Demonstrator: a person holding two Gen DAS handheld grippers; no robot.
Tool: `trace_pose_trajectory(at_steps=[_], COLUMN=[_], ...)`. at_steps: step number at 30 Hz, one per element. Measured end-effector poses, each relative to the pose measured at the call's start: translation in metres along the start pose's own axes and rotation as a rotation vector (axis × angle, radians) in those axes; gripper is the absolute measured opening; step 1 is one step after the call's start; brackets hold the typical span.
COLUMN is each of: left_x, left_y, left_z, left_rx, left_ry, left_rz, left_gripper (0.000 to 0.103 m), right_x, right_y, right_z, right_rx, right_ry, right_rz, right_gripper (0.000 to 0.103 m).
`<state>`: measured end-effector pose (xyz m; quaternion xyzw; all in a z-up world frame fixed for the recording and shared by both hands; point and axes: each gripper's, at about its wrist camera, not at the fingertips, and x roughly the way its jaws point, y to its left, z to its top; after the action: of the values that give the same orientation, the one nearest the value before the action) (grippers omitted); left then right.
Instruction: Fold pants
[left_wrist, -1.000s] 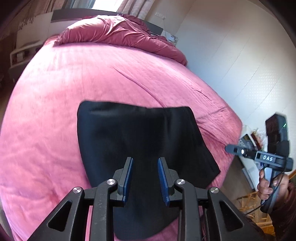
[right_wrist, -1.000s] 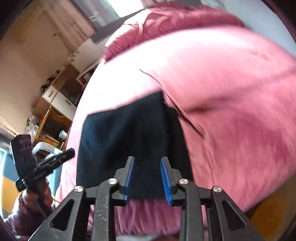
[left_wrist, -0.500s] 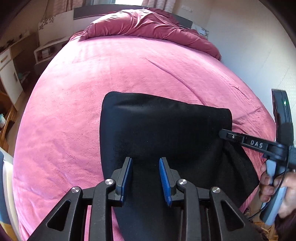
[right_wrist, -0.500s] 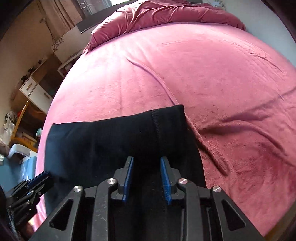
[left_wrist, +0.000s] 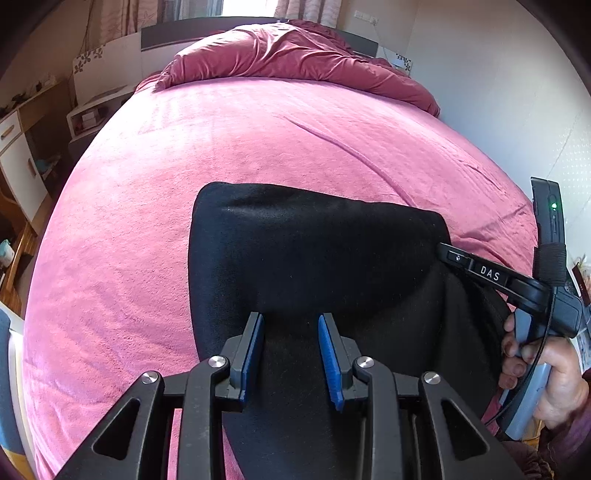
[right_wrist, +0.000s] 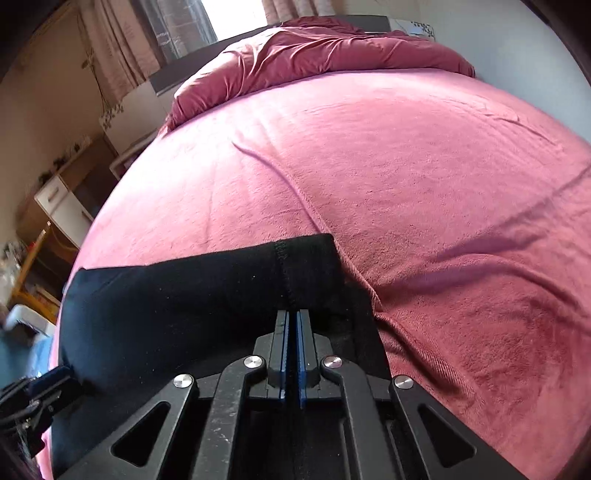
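Note:
Black pants (left_wrist: 314, 251) lie folded on the pink bed (left_wrist: 221, 147), an upper layer doubled over a lower one. My left gripper (left_wrist: 291, 321) hovers open over the near part of the pants, its blue pads apart with the dark cloth below them. My right gripper (right_wrist: 291, 314) is shut, its pads pressed together on the near edge of the upper layer by a stitched seam of the pants (right_wrist: 184, 295). In the left wrist view the right gripper (left_wrist: 443, 251) has its tip at the upper layer's right corner, with a hand (left_wrist: 554, 369) on its handle.
A crumpled dark-red duvet (left_wrist: 295, 55) is piled at the head of the bed. A wooden desk with white drawers (left_wrist: 14, 147) stands along the left side and a white wall (left_wrist: 517, 92) along the right. Creases run across the bedspread (right_wrist: 406, 166).
My right gripper came down onto the right edge of the pants and its jaws closed there. My left gripper sank a little toward the pants and stayed open.

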<state>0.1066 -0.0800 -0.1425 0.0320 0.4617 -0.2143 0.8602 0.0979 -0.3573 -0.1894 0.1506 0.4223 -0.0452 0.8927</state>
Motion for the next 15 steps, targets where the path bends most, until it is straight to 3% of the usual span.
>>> trace_pose_trajectory(at_steps=[12,15], left_x=[-0.013,0.001], left_y=[0.011,0.017], left_z=[0.006,0.011], left_rx=[-0.016,-0.041], left_ry=[-0.030,0.028], left_rz=[0.011,-0.008], left_gripper=[0.031,0.031], right_x=[-0.007,-0.005], right_y=[0.003,0.002], right_z=[-0.012,-0.016], right_rx=[-0.034,-0.039], right_ry=[-0.050,-0.060], right_rz=[-0.008,-0.001], right_gripper=[0.002,0.002])
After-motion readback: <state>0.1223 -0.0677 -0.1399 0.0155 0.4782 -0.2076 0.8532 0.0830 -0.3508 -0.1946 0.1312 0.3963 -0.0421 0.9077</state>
